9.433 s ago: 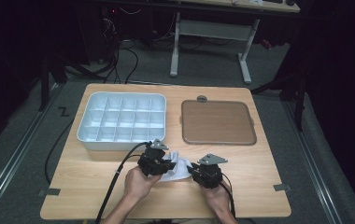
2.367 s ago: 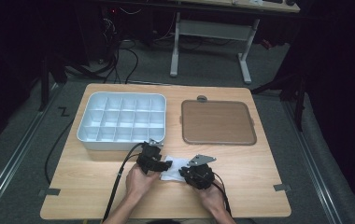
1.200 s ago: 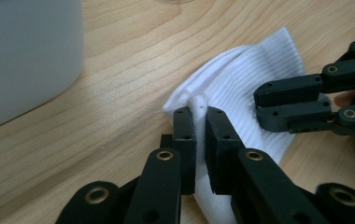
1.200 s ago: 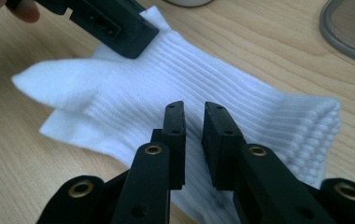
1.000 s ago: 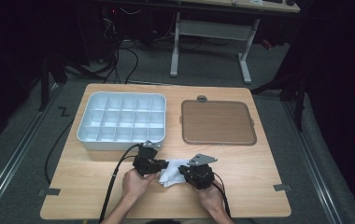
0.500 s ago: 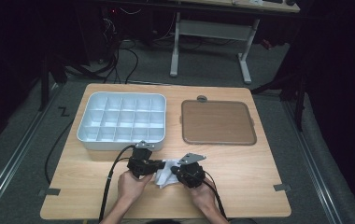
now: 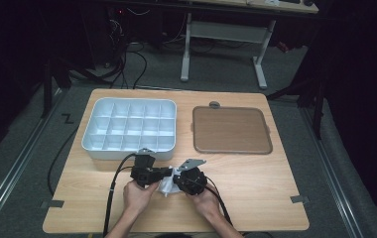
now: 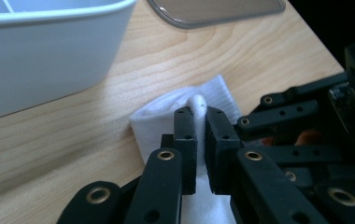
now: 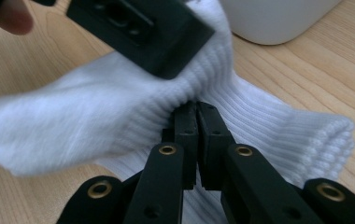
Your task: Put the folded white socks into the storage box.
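Currently both grippers are clamped on the white sock (image 7: pixel 168 182), which lies on the wooden table (image 7: pixel 256 188) near the front edge, just in front of the white compartment tray (image 7: pixel 130 128).

Left gripper (image 8: pixel 199 116): jaws pinched together on a raised fold of sock fabric, with the fabric squeezed up between the tips. Right gripper (image 9: pixel 197 111): jaws nearly touching, nipping the ribbed knit, it looks like at or near the cuff part.

Key relation: in the high view the sock sits directly between the two grippers, left gripper (image 7: pixel 147 173) on its left side and right gripper (image 7: pixel 190 180) on its right, heads facing each other and close together. Neither hand is nearer, since both already hold it. Sock's long axis runs roughly left-right across the table, along the line joining the two grippers. The ribbed end with stacked folded layers shows toward the right of the right gripper view, so my read is the sock is doubled over and a fold or roll is in hand. Any coming move likely turns on pulling or folding along that left-right axis; a slip from either pinch would let the bundle spring open.

Brown flat tray (image 7: pixel 231 130) sits to the right of the white tray, well apart from the sock.

Brands/labels/writing: none legible on sock, trays or grippers.
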A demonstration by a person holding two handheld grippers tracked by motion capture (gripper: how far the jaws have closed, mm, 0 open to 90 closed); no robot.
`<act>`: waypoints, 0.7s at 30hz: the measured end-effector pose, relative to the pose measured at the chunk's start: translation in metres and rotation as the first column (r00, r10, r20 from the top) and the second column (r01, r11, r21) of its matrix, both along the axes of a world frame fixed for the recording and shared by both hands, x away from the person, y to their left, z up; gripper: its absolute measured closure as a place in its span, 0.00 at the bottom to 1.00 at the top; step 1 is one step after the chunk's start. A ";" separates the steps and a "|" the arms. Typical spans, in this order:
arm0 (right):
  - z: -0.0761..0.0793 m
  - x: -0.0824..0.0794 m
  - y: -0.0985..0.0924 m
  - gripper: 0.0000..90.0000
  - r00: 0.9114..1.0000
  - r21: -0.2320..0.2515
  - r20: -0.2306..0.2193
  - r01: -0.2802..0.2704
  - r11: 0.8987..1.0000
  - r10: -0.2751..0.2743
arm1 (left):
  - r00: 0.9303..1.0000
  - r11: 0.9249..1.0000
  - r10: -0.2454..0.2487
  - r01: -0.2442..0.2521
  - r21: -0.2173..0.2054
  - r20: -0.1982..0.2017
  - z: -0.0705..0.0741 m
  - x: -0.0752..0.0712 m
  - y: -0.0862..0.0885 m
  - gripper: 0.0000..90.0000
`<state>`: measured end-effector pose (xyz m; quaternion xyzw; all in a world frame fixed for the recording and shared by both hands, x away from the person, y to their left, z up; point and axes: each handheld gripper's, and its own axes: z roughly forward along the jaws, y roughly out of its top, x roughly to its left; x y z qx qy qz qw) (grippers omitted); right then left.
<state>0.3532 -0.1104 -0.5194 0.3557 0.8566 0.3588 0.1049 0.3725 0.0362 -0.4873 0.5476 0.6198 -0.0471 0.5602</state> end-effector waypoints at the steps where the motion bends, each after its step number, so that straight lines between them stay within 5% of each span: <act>1: 0.000 0.001 -0.001 0.98 1.000 0.007 -0.008 0.001 1.000 -0.001 | 1.000 1.000 0.013 -0.013 -0.007 -0.002 -0.001 0.002 0.000 0.94; 8: 0.003 0.001 -0.005 0.92 1.000 0.013 0.002 0.016 1.000 -0.016 | 1.000 1.000 0.028 -0.028 -0.009 0.001 -0.003 0.005 0.003 0.94; 12: 0.014 -0.004 -0.011 0.89 0.998 0.006 0.045 0.034 0.999 -0.034 | 1.000 1.000 0.021 -0.021 0.002 -0.002 -0.002 0.004 0.004 0.94; 17: 0.029 -0.007 -0.030 0.86 0.992 0.018 0.090 0.088 0.996 -0.089 | 1.000 1.000 0.024 -0.024 0.007 -0.005 -0.002 0.004 0.005 0.94; 21: 0.027 -0.007 -0.047 0.77 0.987 0.006 0.076 0.139 0.990 -0.139 | 1.000 1.000 0.016 -0.016 0.000 -0.016 -0.001 0.007 0.005 0.94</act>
